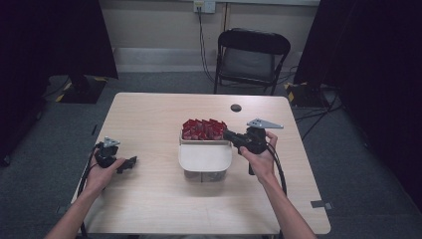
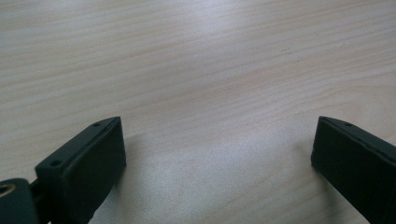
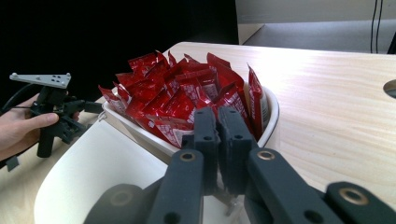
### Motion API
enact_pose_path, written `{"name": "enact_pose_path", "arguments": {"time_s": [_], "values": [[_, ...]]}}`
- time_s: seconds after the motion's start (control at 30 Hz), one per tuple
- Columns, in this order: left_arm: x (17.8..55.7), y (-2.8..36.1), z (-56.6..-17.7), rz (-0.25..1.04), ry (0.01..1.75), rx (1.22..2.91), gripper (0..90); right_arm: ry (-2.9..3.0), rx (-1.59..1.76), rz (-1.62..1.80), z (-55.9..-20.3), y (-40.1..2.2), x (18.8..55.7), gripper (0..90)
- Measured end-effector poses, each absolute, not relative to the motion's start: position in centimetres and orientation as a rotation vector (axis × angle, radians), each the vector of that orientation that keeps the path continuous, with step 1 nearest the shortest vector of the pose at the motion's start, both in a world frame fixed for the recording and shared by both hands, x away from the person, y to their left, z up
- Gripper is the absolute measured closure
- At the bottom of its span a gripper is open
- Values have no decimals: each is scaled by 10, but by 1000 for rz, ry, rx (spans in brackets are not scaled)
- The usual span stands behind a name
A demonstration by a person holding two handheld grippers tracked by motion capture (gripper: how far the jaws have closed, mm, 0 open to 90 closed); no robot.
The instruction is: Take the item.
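A pale wood worktop (image 1: 149,199) carries a white container (image 1: 205,162) of red packets (image 1: 202,129); right gripper (image 3: 217,123) jaws clenched, any packet between them hidden; left gripper (image 2: 219,154) jaws released

A light wooden table (image 1: 149,199) is standing on grey carpet (image 1: 358,164). Beyond it, a black folding chair (image 1: 251,57) is sitting against a pale wall (image 1: 149,25). Dark curtains (image 1: 50,40) are hanging at both sides, cables trailing below.

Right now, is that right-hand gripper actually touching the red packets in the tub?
Touching. In the right gripper view the right gripper has its jaws pressed together at the near edge of the red packets, apparently pinching one packet's edge.
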State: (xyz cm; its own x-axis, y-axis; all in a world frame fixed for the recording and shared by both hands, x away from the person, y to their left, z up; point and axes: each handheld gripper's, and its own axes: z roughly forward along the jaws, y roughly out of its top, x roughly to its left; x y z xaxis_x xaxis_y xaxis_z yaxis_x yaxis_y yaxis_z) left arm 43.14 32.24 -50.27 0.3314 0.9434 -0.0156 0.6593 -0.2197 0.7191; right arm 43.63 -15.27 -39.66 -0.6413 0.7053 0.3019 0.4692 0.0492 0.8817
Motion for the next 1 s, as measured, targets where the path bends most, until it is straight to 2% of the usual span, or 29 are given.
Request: {"name": "enact_pose_path", "arguments": {"time_s": [1.0], "values": [[431, 322, -503, 577, 1403, 1967, 25, 2126, 1208, 1604, -392, -150, 435, 900]]}}
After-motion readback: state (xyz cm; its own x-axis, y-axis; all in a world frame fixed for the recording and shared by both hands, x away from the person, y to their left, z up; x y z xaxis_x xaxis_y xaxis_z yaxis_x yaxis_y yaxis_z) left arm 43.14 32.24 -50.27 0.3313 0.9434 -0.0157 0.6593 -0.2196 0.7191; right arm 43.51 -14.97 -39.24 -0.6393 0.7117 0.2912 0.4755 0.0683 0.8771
